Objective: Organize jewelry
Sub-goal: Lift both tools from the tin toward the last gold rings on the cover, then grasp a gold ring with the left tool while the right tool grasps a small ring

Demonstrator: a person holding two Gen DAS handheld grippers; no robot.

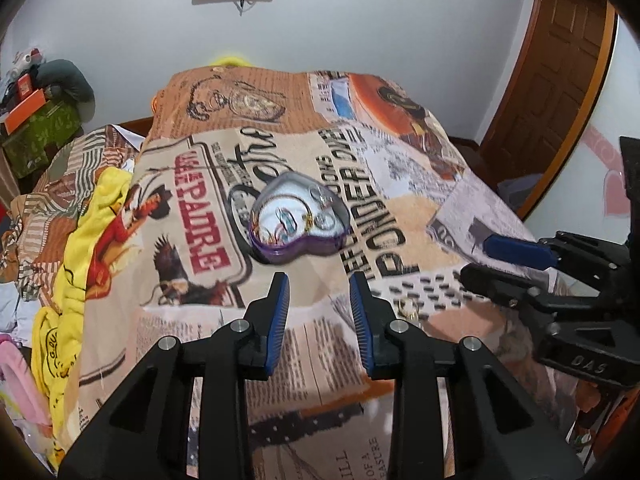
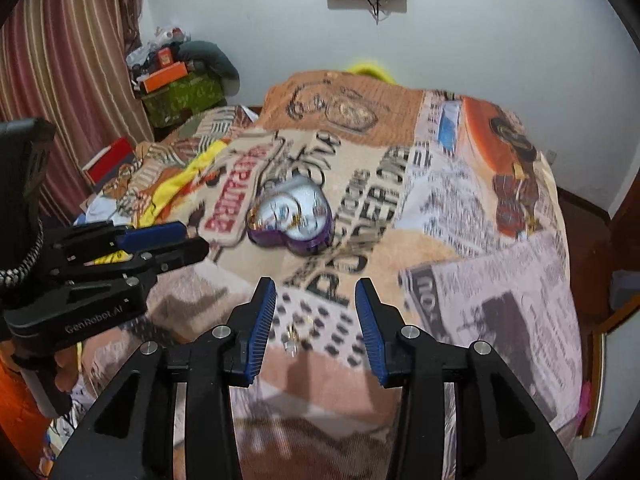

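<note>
A purple heart-shaped jewelry box with a clear lid lies on the printed blanket; beads and a gold chain show through the lid. My left gripper hovers just in front of it, open, with nothing between its blue pads. In the right wrist view the same box lies beyond my right gripper, which is also open and holds nothing. A small gold-and-clear jewelry piece rests on the blanket below the right fingers; it shows in the left wrist view too, as a small gold jewelry piece. Each gripper sees the other beside it: right gripper, left gripper.
The newspaper-print blanket covers a raised surface that drops off at its right edge. Yellow cloth is heaped on the left. A green box with an orange box on top stands by the striped curtain. A wooden door is at right.
</note>
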